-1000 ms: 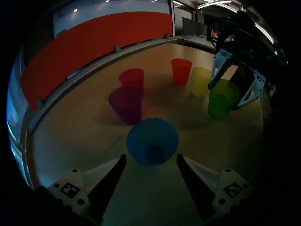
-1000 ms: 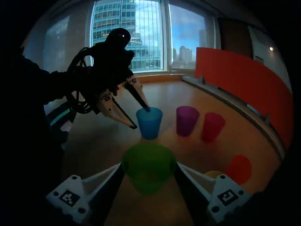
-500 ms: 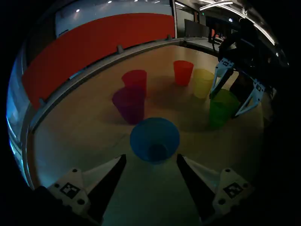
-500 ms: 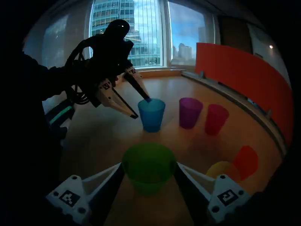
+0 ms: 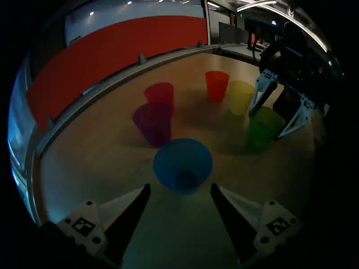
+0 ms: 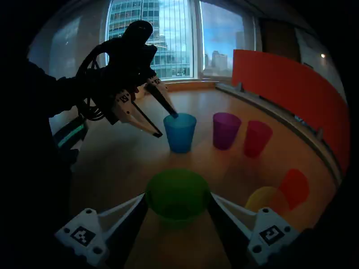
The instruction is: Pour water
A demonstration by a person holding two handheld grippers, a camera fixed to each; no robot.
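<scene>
1. Markings: each finger of both hand-held grippers bears a black-and-white square code tag (image 6: pixel 83 235). It is a pattern, not lettering.

2. Left hand-held gripper (image 5: pixel 179 185): jaws set wide, holding nothing. The blue cup (image 5: pixel 182 166) stands upright on the table (image 5: pixel 89 157) just ahead of the fingertips. In the right gripper view one fingertip sits at the cup's rim and the other hangs just beside its wall.

3. Right hand-held gripper (image 6: pixel 177 195): both fingers press the sides of the green cup (image 6: pixel 177 193), which is gripped near its rim. In the left gripper view the cup leans slightly. Whether it holds water cannot be told.

4. Other items, all upright on the table: purple cup (image 5: pixel 153 123) touching or just in front of the red cup (image 5: pixel 159 93), with the orange cup (image 5: pixel 216 84) and yellow cup (image 5: pixel 240 96) side by side beyond.

5. Change over the last second: in the left gripper view the green cup and its gripper sit lower. In the right gripper view the yellow and orange cups show more fully, and the blue cup stands higher in the frame.
</scene>
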